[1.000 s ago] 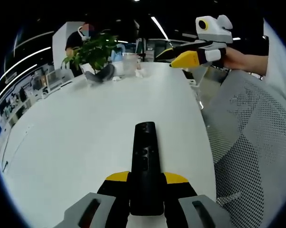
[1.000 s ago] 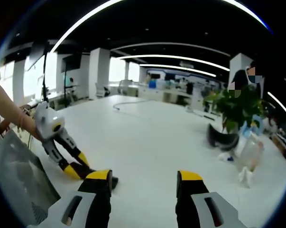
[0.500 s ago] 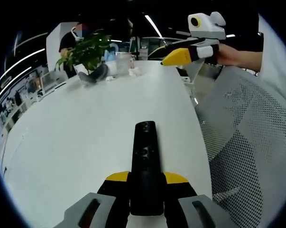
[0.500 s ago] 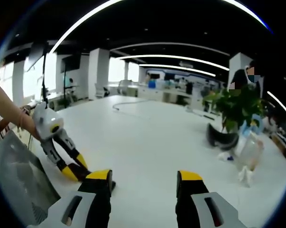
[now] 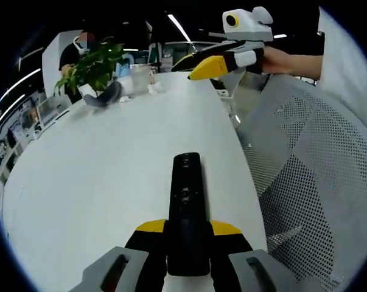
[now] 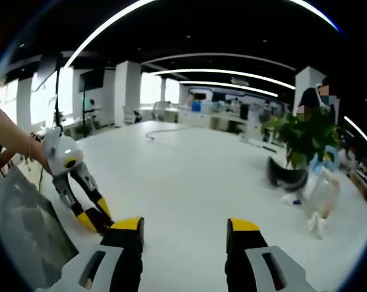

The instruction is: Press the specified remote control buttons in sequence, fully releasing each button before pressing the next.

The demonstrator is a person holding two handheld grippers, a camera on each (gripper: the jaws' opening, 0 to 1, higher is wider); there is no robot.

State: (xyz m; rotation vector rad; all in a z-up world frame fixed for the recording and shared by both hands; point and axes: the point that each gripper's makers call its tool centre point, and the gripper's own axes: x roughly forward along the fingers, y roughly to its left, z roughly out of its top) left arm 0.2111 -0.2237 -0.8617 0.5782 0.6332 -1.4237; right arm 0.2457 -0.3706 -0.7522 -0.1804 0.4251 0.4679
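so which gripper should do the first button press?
Right. The left gripper is shut on the remote, steadying it over the white table, so it can't press. The right gripper is open, holds nothing, and sits up off the table, free to come down.

Both views look low across the white table (image 5: 110, 158), sharing the potted plant (image 6: 305, 143).

I see bare white table (image 5: 110, 158) across the frame's centre and left. A potted plant (image 5: 92, 67) and clutter crowd the upper left; 1 mesh chair (image 5: 311, 182) blocks the right side.
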